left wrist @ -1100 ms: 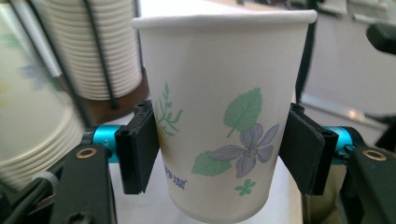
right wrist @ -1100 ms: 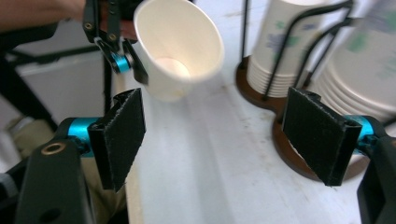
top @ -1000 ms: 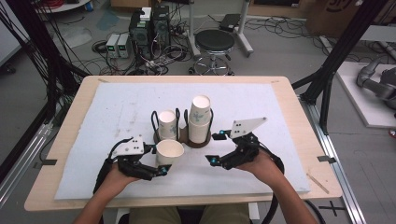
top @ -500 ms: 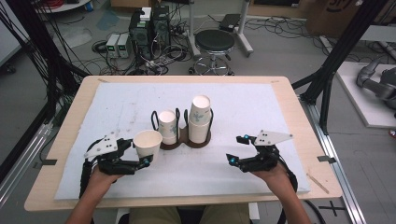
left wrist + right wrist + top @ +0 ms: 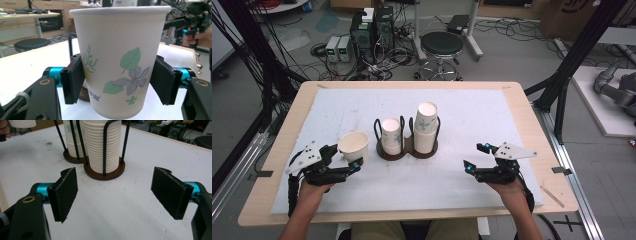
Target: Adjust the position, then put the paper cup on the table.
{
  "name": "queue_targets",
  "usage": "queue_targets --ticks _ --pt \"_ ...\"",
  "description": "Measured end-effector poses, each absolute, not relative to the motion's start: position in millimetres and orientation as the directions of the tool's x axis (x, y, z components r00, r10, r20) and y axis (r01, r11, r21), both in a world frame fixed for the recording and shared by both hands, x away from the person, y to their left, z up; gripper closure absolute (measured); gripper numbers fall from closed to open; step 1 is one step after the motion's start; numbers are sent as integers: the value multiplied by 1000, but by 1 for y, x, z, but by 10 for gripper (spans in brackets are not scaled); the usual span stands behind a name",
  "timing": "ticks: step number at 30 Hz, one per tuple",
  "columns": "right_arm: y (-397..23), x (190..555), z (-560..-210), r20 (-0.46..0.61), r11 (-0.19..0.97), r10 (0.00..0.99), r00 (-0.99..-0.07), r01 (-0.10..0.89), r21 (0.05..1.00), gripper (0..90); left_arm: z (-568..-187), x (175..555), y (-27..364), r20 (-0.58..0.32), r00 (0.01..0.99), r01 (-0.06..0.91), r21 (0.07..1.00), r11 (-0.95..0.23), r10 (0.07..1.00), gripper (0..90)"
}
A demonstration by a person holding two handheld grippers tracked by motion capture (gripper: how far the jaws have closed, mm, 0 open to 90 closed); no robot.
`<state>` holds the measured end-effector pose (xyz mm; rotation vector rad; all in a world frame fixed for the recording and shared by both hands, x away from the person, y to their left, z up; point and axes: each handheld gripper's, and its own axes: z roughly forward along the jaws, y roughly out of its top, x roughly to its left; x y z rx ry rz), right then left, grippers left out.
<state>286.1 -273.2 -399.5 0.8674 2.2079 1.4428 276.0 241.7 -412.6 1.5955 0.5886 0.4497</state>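
Nearest, at the lower left of the high view, the left gripper [image 5: 343,161] holds a single paper cup [image 5: 353,145], its jaws pinching the cup's wall on opposite sides about mid-height, as the left gripper view shows [image 5: 115,85]. Thin paper like this is likely very light, a little slick and easy to crush, so a gentle squeeze low on the wall, where the base stiffens it, seems the safest hold. Its long axis stands upright, mouth up and narrow base down. At lower right the right gripper [image 5: 476,156] hovers over the white mat [image 5: 512,120] with jaws spread and nothing between them. Farther off, at centre frame, a two-ring cup holder [image 5: 407,150] keeps two upright stacks of cups [image 5: 426,127].
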Motion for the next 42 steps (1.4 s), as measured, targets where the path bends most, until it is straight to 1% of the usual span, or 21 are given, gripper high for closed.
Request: queue_targets --ticks 11,20,26,33,38,42 --pt "-275 287 -400 25 278 684 -729 292 915 221 -418 277 257 -46 732 104 994 -45 680 324" --pt "-278 284 -399 22 269 691 -723 286 920 221 -421 284 260 -49 711 114 992 -45 701 319" --pt "-280 285 -399 14 269 695 -719 279 922 221 -426 296 265 -64 689 133 990 -39 722 320" --pt "-283 282 -401 19 270 698 -715 288 919 221 -431 314 272 -89 641 158 987 -18 762 322" --pt "-285 281 -401 19 271 699 -715 289 918 221 -435 322 268 -87 627 181 983 -36 774 323" --pt "-284 281 -401 15 275 698 -716 287 918 221 -441 328 266 -94 617 219 974 -56 782 322"
